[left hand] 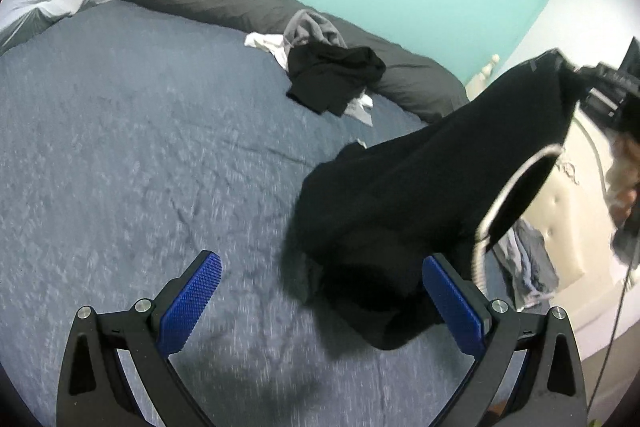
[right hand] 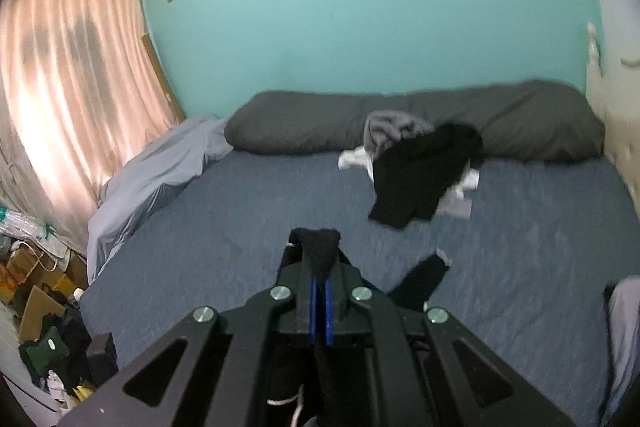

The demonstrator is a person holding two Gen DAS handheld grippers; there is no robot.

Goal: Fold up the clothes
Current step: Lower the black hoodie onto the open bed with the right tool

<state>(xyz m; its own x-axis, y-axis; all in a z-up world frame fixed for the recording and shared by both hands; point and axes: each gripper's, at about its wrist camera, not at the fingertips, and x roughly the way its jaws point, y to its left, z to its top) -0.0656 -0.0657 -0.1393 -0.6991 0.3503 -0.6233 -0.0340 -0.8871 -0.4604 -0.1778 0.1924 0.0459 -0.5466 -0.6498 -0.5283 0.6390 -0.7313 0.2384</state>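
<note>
Black cloth is pinched between the blue pads of the right gripper, whose jaws are clamped tight on a bunched edge of the garment. From the left wrist view that garment hangs in the air from the right gripper at the upper right, sagging down toward the bed, with a white-trimmed opening showing along its right side. The lower end droops in front of the left gripper, whose jaws stand wide with nothing pressed between the pads; the cloth only overlaps the right-hand pad from this angle, and I cannot tell whether it touches.

Farther out, a pile of black, grey and white clothes lies crumpled against the long grey pillow near the wall. A pale sheet is bunched at the bed's left edge, beside the curtain.

By my reckoning the task has barely begun: one garment is picked up but not spread or creased, no folded stack shows anywhere, and the pile still waits. The free gripper likely needs a second corner first.
</note>
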